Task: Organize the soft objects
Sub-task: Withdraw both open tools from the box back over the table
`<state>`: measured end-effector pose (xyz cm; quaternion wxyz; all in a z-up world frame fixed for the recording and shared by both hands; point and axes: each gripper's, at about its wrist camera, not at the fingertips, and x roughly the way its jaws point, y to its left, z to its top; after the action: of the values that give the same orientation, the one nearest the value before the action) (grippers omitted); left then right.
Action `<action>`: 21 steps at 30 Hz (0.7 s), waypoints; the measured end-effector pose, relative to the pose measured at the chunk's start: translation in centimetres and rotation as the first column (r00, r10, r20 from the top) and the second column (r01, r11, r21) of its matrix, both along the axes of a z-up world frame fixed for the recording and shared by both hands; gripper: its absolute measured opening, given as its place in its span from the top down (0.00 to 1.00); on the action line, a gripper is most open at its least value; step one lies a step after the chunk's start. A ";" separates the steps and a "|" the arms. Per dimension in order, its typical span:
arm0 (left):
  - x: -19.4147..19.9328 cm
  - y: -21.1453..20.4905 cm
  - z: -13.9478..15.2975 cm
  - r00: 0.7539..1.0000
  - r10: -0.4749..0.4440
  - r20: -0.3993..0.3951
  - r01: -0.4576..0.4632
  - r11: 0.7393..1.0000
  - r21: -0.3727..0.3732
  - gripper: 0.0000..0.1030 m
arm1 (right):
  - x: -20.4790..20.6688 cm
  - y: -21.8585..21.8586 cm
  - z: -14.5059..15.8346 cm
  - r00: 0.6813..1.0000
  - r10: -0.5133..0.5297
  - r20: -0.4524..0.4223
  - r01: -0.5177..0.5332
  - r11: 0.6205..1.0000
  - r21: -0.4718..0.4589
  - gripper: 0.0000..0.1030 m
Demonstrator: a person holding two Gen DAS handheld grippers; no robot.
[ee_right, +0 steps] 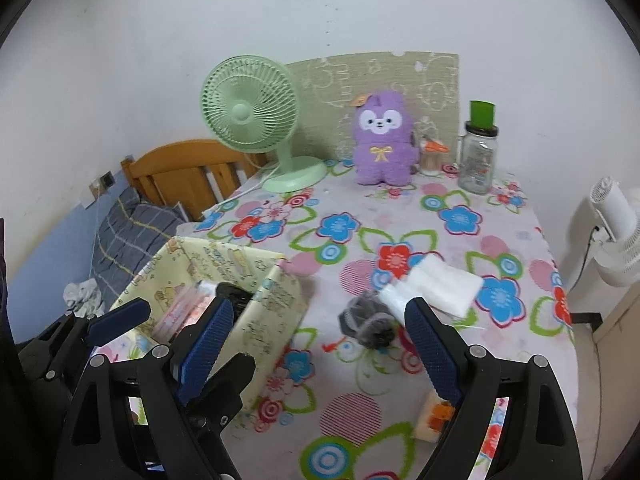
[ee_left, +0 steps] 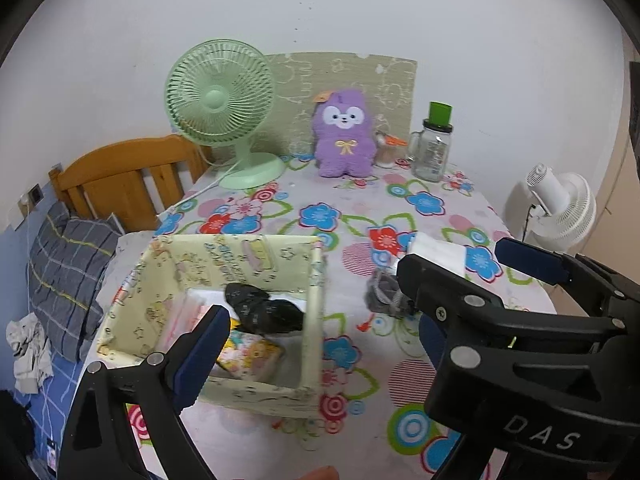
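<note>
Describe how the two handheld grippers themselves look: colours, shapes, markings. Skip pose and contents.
Both are black plastic clamp-style tools with two long tapering arms joined by silver rivets. The right gripper has textured, dimpled dark-blue pads lining the inner fingertips. The left gripper carries the same blue pads. White letters "DAS" are printed on the right gripper's body where it shows in the left view. No cables or sleeves show.

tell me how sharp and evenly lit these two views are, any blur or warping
Left wrist view: mostly crisp, the purple plush and green fan clear; soft even light, faint shadows; fisheye bends the table edge, corners black. Right wrist view: same flat light and warp, but slightly blurred, worst on the grey fuzzy item and the jar's green lid.
</note>
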<state>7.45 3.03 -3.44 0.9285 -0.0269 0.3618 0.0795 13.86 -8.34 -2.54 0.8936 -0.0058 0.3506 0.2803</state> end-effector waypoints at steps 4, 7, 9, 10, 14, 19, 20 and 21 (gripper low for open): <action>0.3 -1.2 -0.3 1.000 -0.018 -0.007 0.018 1.000 -0.022 0.06 | -0.2 -1.8 -0.3 0.999 -0.042 0.012 0.042 0.999 -0.026 0.13; 0.6 -2.4 -0.6 0.999 -0.043 -0.015 0.043 0.999 -0.031 0.06 | -0.2 -3.4 -0.5 0.998 -0.068 0.002 0.068 0.997 -0.020 0.13; 0.8 -3.5 -0.8 0.998 -0.063 -0.020 0.063 0.998 -0.024 0.06 | -0.2 -4.5 -0.8 0.996 -0.094 -0.002 0.094 0.995 -0.023 0.13; 0.9 -4.0 -0.9 0.997 -0.074 -0.022 0.074 0.997 -0.021 0.06 | -0.2 -5.1 -0.9 0.994 -0.106 -0.007 0.105 0.994 -0.023 0.13; 1.2 -5.9 -1.5 0.993 -0.112 -0.038 0.111 0.994 -0.018 0.06 | -0.1 -6.9 -1.5 0.990 -0.140 -0.023 0.140 0.990 -0.027 0.13; 1.8 -7.6 -2.3 0.988 -0.143 -0.057 0.141 0.990 -0.029 0.06 | 0.0 -8.8 -2.4 0.984 -0.173 -0.040 0.172 0.985 -0.033 0.13; 1.9 -7.9 -2.4 0.987 -0.147 -0.061 0.145 0.989 -0.031 0.06 | 0.0 -9.0 -2.6 0.983 -0.177 -0.043 0.176 0.984 -0.035 0.13; 2.1 -8.2 -2.6 0.986 -0.152 -0.065 0.150 0.988 -0.032 0.06 | 0.1 -9.3 -2.8 0.982 -0.183 -0.047 0.181 0.983 -0.038 0.13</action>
<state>9.52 -5.13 -6.05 0.9186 -0.0093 0.3950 0.0049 13.94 -17.62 -5.35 0.9060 0.0184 0.3769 0.1916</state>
